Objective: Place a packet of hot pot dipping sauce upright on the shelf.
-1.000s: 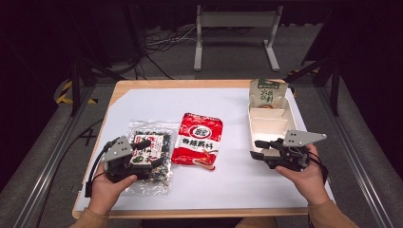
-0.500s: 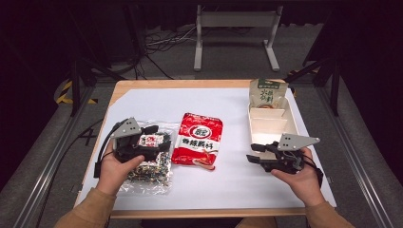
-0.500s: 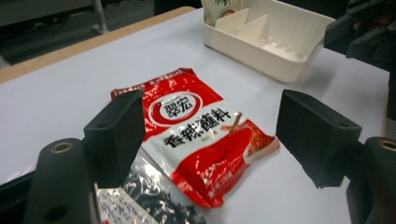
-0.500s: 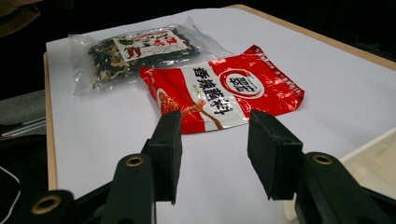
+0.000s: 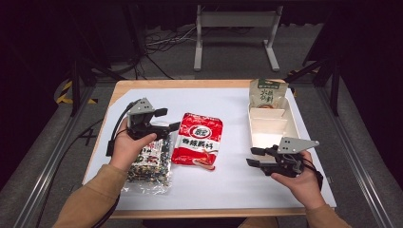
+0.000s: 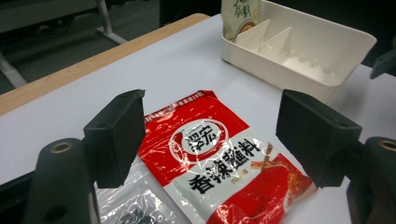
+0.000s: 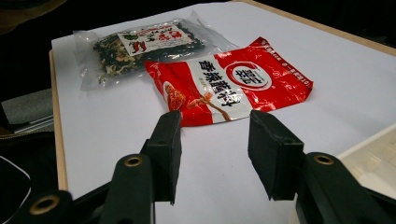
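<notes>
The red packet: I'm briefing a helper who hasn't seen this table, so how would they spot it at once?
On the white table sheet, left of the divided tray, two packets lie flat. The red packet is the right one, beside the clear bag of dark dried bits. Glossy red, with a round white logo.

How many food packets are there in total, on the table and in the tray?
3: a red packet mid-table, a clear packet beside it under the left hand, and a green packet standing in the white tray's far compartment.
</notes>
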Demonstrator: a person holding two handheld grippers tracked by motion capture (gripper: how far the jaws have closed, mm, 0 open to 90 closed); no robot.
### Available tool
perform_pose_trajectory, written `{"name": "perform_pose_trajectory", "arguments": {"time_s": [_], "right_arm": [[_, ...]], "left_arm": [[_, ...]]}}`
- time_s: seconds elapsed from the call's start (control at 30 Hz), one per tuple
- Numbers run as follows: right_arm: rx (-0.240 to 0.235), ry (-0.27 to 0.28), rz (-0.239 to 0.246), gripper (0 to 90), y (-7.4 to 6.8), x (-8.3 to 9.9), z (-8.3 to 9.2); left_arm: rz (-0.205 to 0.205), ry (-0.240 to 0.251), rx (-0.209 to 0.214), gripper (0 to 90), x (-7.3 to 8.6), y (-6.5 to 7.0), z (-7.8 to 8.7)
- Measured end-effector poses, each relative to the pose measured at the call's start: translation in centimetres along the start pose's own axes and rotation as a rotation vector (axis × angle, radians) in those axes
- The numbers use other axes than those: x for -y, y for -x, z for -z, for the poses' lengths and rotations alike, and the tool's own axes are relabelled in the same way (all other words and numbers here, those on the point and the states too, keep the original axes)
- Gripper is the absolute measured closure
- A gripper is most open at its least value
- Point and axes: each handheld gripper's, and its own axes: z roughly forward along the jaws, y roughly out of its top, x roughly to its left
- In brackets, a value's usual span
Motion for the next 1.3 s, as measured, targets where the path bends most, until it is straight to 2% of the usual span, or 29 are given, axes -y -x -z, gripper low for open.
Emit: {"name": "perform_pose_trajectory", "arguments": {"time_s": [0.07, 0.1, 0.17, 0.3, 0.53, 0.7, 0.87, 1.07, 1.2, 1.3], "right_arm": [[0.002, 0.004, -0.007, 53.7, -0.1, 0.2, 0.3], [0.002, 0.004, -0.007, 53.7, -0.1, 0.2, 0.3], [-0.010, 0.006, -0.009, 53.6, -0.3, 0.3, 0.4], [-0.017, -0.002, -0.008, 53.2, -0.6, 0.6, 0.5], [-0.014, -0.005, -0.016, 52.9, -0.8, 1.0, 0.4], [-0.032, -0.008, -0.030, 52.5, -1.0, 1.2, 0.2], [-0.036, -0.013, -0.029, 52.2, -1.0, 1.4, 0.1], [-0.031, -0.010, -0.018, 50.0, -1.2, 1.4, 0.3], [-0.028, -0.008, -0.017, 49.5, -1.1, 1.5, 0.5], [-0.028, -0.006, -0.018, 49.0, -1.2, 1.5, 0.5]], "left_arm": [[0.046, 0.003, 0.013, 25.0, -0.2, -0.9, -0.9], [0.046, 0.003, 0.013, 25.0, -0.2, -0.9, -0.9], [0.078, 0.000, 0.015, 25.0, -0.6, -1.7, -2.1], [0.066, -0.006, 0.007, 25.0, -1.0, -2.2, -2.8], [0.070, -0.017, 0.001, 25.0, -1.4, -2.7, -4.0], [0.041, -0.009, -0.018, 27.1, -1.6, -3.2, -4.9], [0.029, -0.024, -0.048, 29.8, -1.7, -3.9, -5.9], [0.054, -0.042, -0.062, 33.7, -1.7, -4.7, -6.9], [0.094, -0.065, -0.036, 36.7, -1.1, -5.0, -8.0], [0.098, -0.075, -0.035, 36.7, -1.0, -5.2, -8.5]]}}
